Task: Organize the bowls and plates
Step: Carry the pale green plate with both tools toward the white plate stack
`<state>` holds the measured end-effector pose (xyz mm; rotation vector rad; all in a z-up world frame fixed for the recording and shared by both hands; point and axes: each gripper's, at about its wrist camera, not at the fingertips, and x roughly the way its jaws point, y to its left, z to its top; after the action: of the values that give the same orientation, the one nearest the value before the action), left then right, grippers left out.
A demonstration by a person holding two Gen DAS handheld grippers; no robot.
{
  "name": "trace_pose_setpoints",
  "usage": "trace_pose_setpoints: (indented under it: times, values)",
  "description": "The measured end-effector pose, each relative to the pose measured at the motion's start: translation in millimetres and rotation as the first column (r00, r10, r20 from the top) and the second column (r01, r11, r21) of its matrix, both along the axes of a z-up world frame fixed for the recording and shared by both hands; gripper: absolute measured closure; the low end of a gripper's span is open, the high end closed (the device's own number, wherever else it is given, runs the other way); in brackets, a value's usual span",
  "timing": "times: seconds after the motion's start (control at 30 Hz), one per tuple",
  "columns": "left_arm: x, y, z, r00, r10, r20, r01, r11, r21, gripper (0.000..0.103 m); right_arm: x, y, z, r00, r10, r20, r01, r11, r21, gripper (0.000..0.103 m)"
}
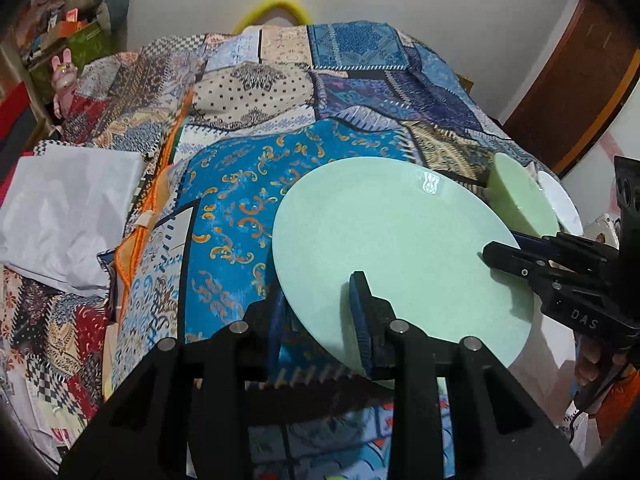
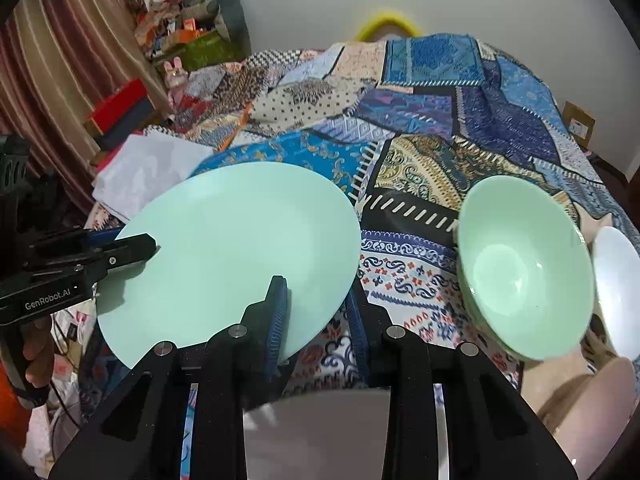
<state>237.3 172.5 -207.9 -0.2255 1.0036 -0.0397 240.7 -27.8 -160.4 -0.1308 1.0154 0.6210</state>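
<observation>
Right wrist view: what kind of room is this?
Likely a lived-in home room, not a lab: a patchwork cloth covers the surface, striped curtains hang at the left, and a cluttered shelf with boxes stands against the wall.

The plate (image 2: 228, 256) lies on the cloth (image 2: 420, 160) ahead-left of the right tool — bowl (image 2: 524, 268) ahead-right, a second bowl (image 2: 618, 292) just beyond it — folded paper (image 2: 148, 172) behind the plate.

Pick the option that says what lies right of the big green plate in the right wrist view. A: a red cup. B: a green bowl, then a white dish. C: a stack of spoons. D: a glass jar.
B: beside the green plate sits a green bowl, with a white dish past it at the cloth's edge.
</observation>
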Motion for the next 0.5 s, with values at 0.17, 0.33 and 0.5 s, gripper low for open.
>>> trace_pose_setpoints:
  times: [0.17, 0.33, 0.5]
  values:
    - [-20.7, -13.3, 24.4, 0.999, -0.004, 0.047, 0.003, 1.000, 0.025, 0.072, -16.7, -14.0, 19.3, 0.999, -0.005, 0.033, 0.004, 1.000, 0.031, 0.076]
    - [-41.1, -28.7, 47.5, 0.996, -0.011, 0.085, 0.007, 0.999, 0.038, 0.072, -33.7, -29.7, 39.2, 0.997, -0.014, 0.070, 0.010, 0.998, 0.063, 0.076]
    - [-62.6, -45.6, 69.9, 0.991, -0.018, 0.129, 0.011, 0.998, 0.055, 0.072, -48.8, -46.0, 53.9, 0.995, -0.025, 0.098, 0.016, 0.996, 0.091, 0.076]
